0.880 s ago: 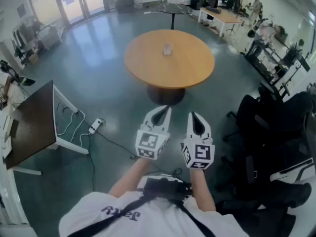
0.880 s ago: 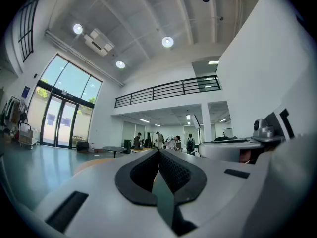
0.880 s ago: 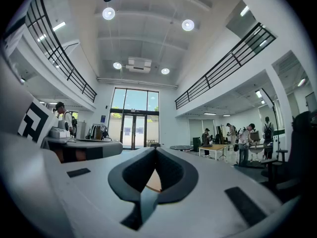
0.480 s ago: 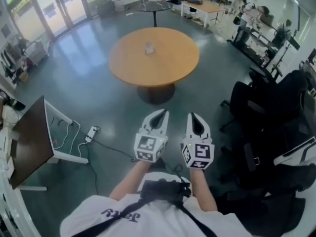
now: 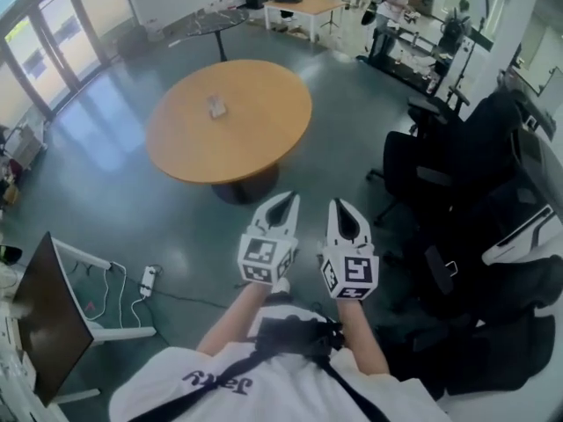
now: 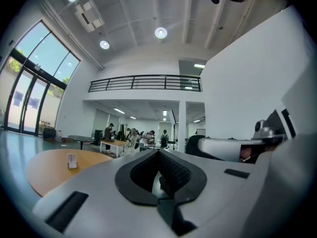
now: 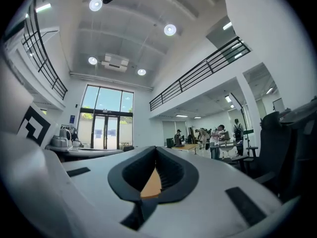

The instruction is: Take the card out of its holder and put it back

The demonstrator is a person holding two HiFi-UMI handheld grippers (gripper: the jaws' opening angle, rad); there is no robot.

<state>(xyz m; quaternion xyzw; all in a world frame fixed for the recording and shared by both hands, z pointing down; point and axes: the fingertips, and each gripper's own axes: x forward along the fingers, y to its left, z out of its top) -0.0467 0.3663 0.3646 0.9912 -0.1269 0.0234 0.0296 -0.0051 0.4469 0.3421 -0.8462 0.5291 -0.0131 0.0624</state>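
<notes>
Left tongs (image 5: 289,202) and right tongs (image 5: 339,207) are closed on nothing, side by side over grey floor (image 5: 132,209). Well ahead, the card holder (image 5: 217,105) stands on a round wooden table (image 5: 255,139); black chairs (image 5: 457,183) at right.

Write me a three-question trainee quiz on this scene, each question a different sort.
1. True or false: the card holder stands on the round table.
2. The left gripper is: A) shut and empty; B) shut on the card; C) wide open.
3. Fill in: in the head view, the black chairs stand on the ___ side.

Key: 1 true; 2 A; 3 right.
</notes>
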